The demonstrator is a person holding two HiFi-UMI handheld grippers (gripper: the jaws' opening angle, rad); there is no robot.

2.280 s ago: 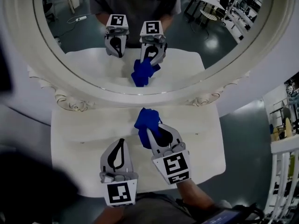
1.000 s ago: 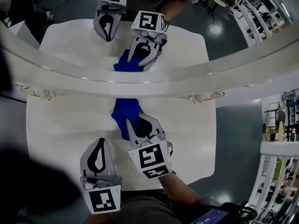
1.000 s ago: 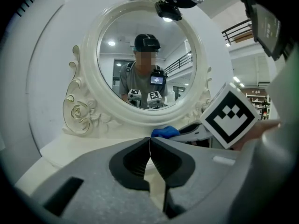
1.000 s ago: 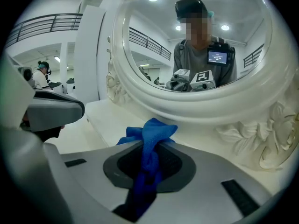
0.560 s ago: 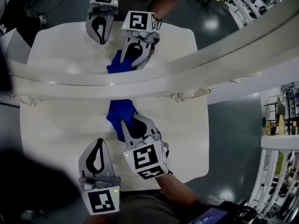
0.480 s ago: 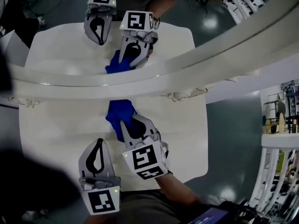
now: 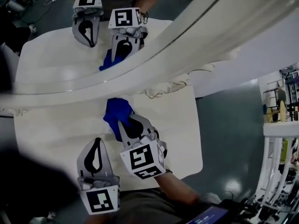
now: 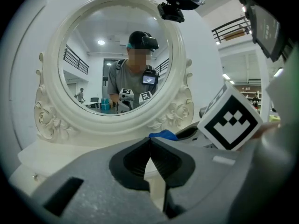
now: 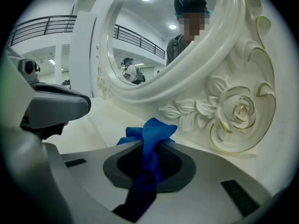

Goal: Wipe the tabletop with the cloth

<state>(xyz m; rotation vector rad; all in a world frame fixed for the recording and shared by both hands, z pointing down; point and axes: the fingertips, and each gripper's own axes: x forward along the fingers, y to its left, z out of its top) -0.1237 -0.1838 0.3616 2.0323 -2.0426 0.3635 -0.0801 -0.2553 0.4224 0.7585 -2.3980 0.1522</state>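
Note:
A crumpled blue cloth (image 7: 117,112) lies on the white tabletop (image 7: 46,125) just in front of the mirror's base. My right gripper (image 7: 119,122) is shut on its near part, and blue fabric (image 9: 152,132) bunches up between the jaws and trails down through them. My left gripper (image 7: 97,141) hovers beside it, to the left and nearer the person. Its jaws meet with nothing between them (image 8: 149,143). In the left gripper view the cloth (image 8: 163,135) peeks out beyond the jaws, next to the right gripper's marker cube (image 8: 229,120).
A large oval mirror in an ornate white frame (image 7: 140,73) stands along the table's far side, with a carved rose (image 9: 240,111) close to the cloth. The glass reflects both grippers and the cloth. The table's right edge (image 7: 200,139) drops to a grey floor.
Both grippers have slid sideways together across the tabletop, and the right one has dragged the cloth toward the frame's right-hand ornament. The head view has tilted.

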